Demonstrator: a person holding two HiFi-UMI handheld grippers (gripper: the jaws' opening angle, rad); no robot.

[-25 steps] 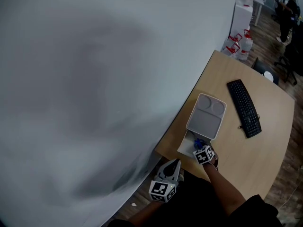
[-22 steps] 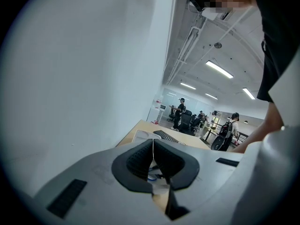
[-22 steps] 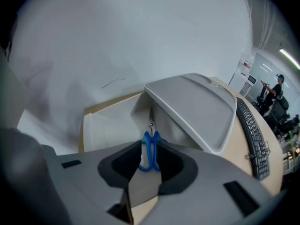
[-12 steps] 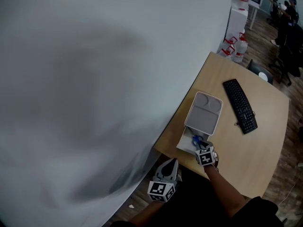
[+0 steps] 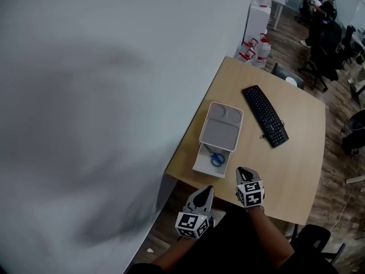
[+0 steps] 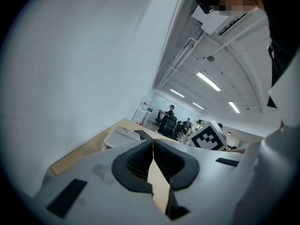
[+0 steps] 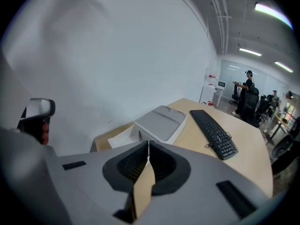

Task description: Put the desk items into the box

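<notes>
A white box (image 5: 201,165) stands near the desk's left edge, its grey lid (image 5: 221,127) slid back over the far part. Blue-handled scissors (image 5: 216,158) lie in the open near end. My right gripper (image 5: 244,172) hovers over the desk's near edge, short of the box; its jaws have just been closing and now meet with nothing between them (image 7: 148,146). The right gripper view shows the lid (image 7: 160,121) ahead. My left gripper (image 5: 204,192) hangs off the desk's near edge, shut and empty (image 6: 153,143).
A black keyboard (image 5: 265,116) lies on the wooden desk (image 5: 296,153) right of the box. A white wall (image 5: 85,96) runs along the desk's left side. Water bottles (image 5: 255,47), office chairs (image 5: 325,44) and people stand far behind.
The right gripper was down at the box's open end over the scissors; it has pulled back and up, and the scissors lie alone in the box. The left gripper shifted slightly.
</notes>
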